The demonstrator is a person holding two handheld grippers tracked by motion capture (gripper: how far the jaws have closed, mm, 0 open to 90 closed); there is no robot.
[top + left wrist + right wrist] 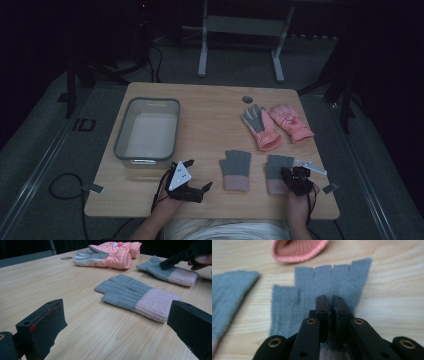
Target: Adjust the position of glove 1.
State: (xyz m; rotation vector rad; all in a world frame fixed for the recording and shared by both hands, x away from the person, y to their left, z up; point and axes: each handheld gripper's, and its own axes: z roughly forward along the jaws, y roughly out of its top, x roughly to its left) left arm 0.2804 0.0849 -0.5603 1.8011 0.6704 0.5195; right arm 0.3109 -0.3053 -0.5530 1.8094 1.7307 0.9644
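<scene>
bare wood [210,135] mid-table, bin [147,131] blocking left

knit gloves [235,170] grey w/ pink cuffs | ski gloves [276,125] pink/grey | bin [120,141] grey | tongs [331,305] blk

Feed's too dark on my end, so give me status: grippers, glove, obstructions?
Right gripper shut on right knit glove. Left gripper open, holding nothing. Other knit glove beside it, nothing blocking.

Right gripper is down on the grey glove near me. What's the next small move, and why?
Probably lift it a little. The right gripper looks shut on the right grey glove, knit pinched between its jaws, while the glove lies flat on the table. A short lift would show whether the pinch holds before carrying it toward the bin.
</scene>
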